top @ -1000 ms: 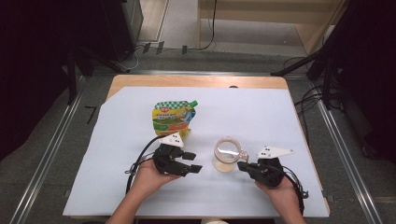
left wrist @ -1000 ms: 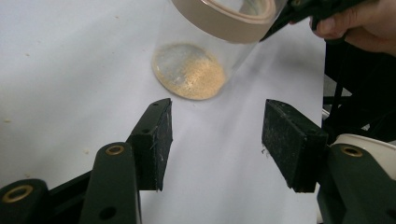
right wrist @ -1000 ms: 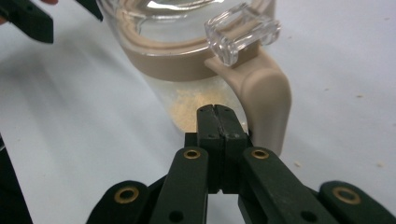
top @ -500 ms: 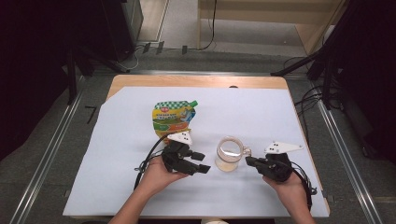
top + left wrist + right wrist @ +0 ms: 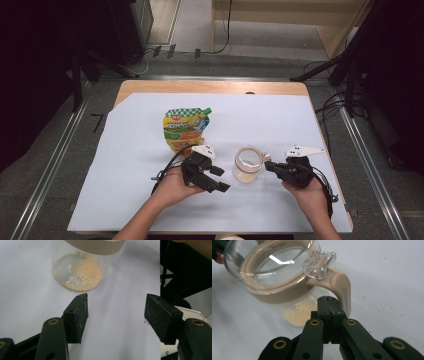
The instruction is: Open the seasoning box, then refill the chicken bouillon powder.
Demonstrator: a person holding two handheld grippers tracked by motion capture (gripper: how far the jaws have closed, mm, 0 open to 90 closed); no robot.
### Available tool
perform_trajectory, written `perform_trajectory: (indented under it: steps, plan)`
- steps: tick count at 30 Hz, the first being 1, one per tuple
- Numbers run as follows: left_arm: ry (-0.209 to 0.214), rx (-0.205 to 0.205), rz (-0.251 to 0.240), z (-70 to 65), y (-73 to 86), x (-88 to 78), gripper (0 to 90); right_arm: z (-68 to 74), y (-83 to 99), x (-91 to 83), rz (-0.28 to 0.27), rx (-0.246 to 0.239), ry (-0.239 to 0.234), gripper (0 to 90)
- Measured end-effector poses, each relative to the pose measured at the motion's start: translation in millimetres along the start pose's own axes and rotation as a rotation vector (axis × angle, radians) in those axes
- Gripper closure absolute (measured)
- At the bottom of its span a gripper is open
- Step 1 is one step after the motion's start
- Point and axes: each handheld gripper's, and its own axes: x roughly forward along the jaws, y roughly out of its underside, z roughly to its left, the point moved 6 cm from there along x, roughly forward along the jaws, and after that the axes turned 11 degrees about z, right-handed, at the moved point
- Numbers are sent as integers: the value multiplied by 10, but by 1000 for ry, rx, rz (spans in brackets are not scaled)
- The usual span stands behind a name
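Observation:
A clear glass jar (image 5: pixel 247 163) with a beige band and handle stands on the white sheet, with a little yellow powder at its bottom. My left gripper (image 5: pixel 219 179) lies just left of the jar. Its jaws have just been opening and are open with nothing between them. In the left gripper view the jar (image 5: pixel 77 270) sits just beyond that gripper (image 5: pixel 117 300). My right gripper (image 5: pixel 267 166) is shut at the jar's right side. In the right gripper view its closed tip (image 5: pixel 327 300) sits just under the beige handle (image 5: pixel 342 287), gripping nothing.
A green and yellow spouted pouch (image 5: pixel 185 127) lies flat behind the left hand. The white sheet (image 5: pixel 125 150) covers most of the wooden table (image 5: pixel 210 87). Small crumbs (image 5: pixel 384 307) dot the sheet right of the jar. Dark floor and metal rails flank the table.
The left hand has slid right, closer to the jar, and its jaws stand wider. The right hand has shifted slightly right and away, staying shut. The jar has barely moved.

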Motion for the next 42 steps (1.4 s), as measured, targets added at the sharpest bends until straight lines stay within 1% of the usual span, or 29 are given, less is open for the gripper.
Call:
perform_trajectory:
  steps: [1, 2, 3, 4, 5, 6, 7, 8, 9, 11, 13, 14, 16, 18, 21, 23, 24, 25, 26, 27, 30, 32, 33, 34, 36, 37, 40, 41, 42]
  plan:
    - [-5, 1, -12, 11, -19, -12, 347, 9, -7, -9, -5, 4, 0, 900]
    - [-5, 1, -12, 11, -19, -12, 339, 15, -13, -25, -7, -2, 3, 900]
    - [-6, -5, -30, 35, -54, -22, 332, 16, -14, -48, -7, -8, 7, 900]
    - [7, -12, -34, 45, -70, -22, 325, 18, -14, -75, -8, -9, 2, 900]
    - [25, -23, -27, 55, -83, -17, 313, 17, -15, -103, -10, -9, -2, 900]
    - [26, -25, -16, 63, -95, -12, 302, 15, -18, -134, -16, -3, -10, 900]
    - [4, -9, -11, 77, -113, -15, 292, 10, -22, -163, -23, 2, -17, 900]
    - [-2, -7, -17, 79, -138, -21, 281, 1, -24, -193, -26, 1, -14, 900]
    - [0, -5, -24, 83, -169, -25, 268, -5, -27, -222, -37, 10, -10, 900]
    - [-24, 3, -43, 104, -233, -27, 237, -35, -39, -279, -57, 15, 1, 900]
    - [-29, 4, -44, 125, -287, -17, 214, -75, -42, -318, -66, 24, 8, 900]
    - [-25, 4, -41, 137, -309, -8, 204, -101, -35, -325, -62, 29, 16, 900]
    - [9, -15, -32, 159, -347, 20, 197, -142, -20, -312, -53, 43, 23, 900]
    - [5, -8, -35, 181, -384, 43, 194, -177, -17, -288, -46, 55, 28, 900]
    - [-5, 5, -39, 202, -443, 82, 181, -182, -31, -232, -43, 86, -4, 900]
    - [-2, 15, -32, 197, -475, 111, 171, -175, -38, -181, -28, 77, 4, 900]
    - [-7, 17, -28, 192, -490, 126, 168, -165, -44, -156, -21, 73, 8, 900]
    - [-15, 24, -29, 193, -501, 139, 155, -157, -49, -139, -15, 70, 26, 900]
    - [-22, 19, -27, 192, -509, 151, 147, -160, -56, -126, -16, 58, 45, 900]
    - [-31, 21, -25, 197, -517, 160, 143, -160, -56, -122, -14, 54, 48, 900]
    - [-38, 27, -20, 195, -538, 199, 144, -159, -38, -101, -3, 60, 59, 900]
    - [-70, 38, -15, 193, -557, 213, 152, -149, -26, -87, 6, 54, 77, 900]
    - [-75, 38, -17, 188, -567, 219, 157, -147, -23, -85, 10, 51, 85, 900]
    - [-76, 49, -15, 193, -574, 227, 151, -148, -25, -84, 8, 51, 90, 900]
    - [-87, 57, -21, 190, -590, 254, 136, -147, -24, -79, 6, 58, 89, 900]
    - [-101, 77, -23, 188, -597, 262, 131, -147, -22, -76, 7, 61, 89, 900]
    - [-138, 103, -30, 174, -627, 300, 116, -149, -23, -68, 6, 63, 95, 900]
    - [-143, 103, -40, 167, -645, 319, 109, -150, -22, -66, 5, 65, 96, 900]
    - [-149, 106, -40, 166, -657, 328, 105, -151, -20, -64, 2, 65, 96, 900]
